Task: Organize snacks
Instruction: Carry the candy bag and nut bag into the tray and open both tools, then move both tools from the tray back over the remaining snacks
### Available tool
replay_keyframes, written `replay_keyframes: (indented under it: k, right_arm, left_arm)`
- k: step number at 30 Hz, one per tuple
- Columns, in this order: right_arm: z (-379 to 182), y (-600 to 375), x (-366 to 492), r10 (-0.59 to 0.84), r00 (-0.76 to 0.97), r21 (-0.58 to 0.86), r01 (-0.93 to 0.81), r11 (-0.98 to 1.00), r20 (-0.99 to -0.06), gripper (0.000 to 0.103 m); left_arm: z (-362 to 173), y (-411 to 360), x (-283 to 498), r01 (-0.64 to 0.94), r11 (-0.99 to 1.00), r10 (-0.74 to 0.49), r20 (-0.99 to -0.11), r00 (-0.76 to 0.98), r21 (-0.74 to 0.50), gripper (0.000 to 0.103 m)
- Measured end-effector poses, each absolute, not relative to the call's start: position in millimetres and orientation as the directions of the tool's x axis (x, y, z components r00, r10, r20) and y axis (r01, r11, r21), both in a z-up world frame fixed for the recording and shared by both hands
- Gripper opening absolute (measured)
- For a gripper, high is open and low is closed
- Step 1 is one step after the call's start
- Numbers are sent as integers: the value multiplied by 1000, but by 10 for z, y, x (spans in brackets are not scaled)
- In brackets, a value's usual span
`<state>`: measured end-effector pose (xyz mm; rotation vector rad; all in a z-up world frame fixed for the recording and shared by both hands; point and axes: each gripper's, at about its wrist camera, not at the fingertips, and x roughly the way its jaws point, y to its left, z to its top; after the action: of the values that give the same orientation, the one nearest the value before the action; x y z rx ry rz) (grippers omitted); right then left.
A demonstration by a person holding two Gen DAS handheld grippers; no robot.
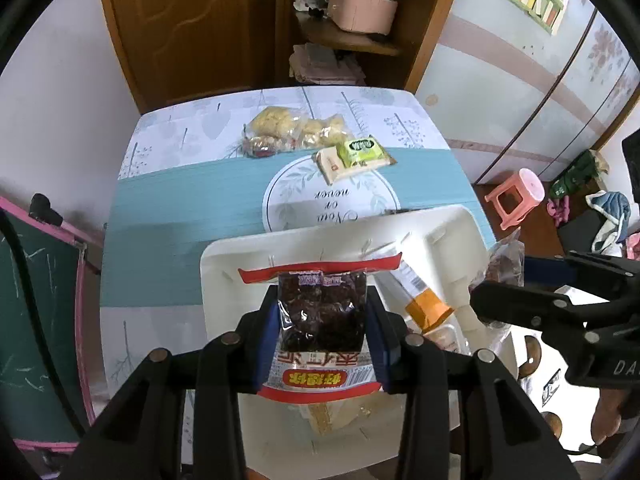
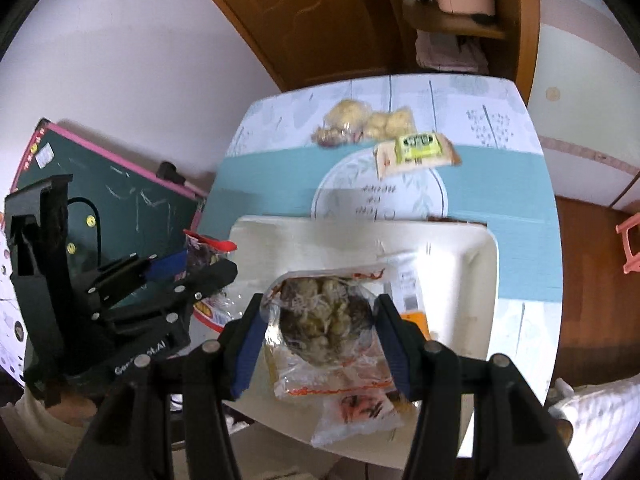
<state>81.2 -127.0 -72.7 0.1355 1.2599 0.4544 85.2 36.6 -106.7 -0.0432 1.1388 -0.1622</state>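
My left gripper (image 1: 322, 312) is shut on a red-edged packet of dark dried fruit (image 1: 320, 312), held above the white tray (image 1: 248, 252). The same packet (image 2: 202, 254) shows in the right wrist view, in the left gripper (image 2: 192, 268). My right gripper (image 2: 320, 320) is shut on a clear bag of brownish-green snack (image 2: 324, 316), also over the white tray (image 2: 280, 236). In the left wrist view the right gripper (image 1: 484, 292) holds that bag (image 1: 506, 260) at the tray's right side. An orange-and-white packet (image 1: 424, 300) lies in the tray.
At the table's far side lie bags of yellow puffed snacks (image 1: 296, 128) and a green packet on a beige one (image 1: 356, 154). A chalkboard (image 2: 120, 208) stands left of the table, a pink stool (image 1: 516, 196) to the right. A wooden door and shelf stand behind.
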Motion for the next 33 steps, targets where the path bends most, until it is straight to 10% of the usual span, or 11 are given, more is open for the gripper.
replay_keyframes:
  k: [8, 13, 33]
  right_arm:
    - [-728, -1220, 725, 361, 241, 299, -259, 918, -901, 59]
    - [-646, -1216, 711, 325, 275, 261, -246, 934, -905, 61]
    - [-515, -1261, 626, 329, 309, 253, -261, 932, -892, 64]
  left_arm:
    - [-1096, 402, 746, 57, 994, -111, -906, 409, -95, 41]
    - [-997, 431, 712, 23, 997, -78, -892, 444, -75, 91]
    - [-862, 266, 708, 35, 999, -24, -881, 472, -8, 92]
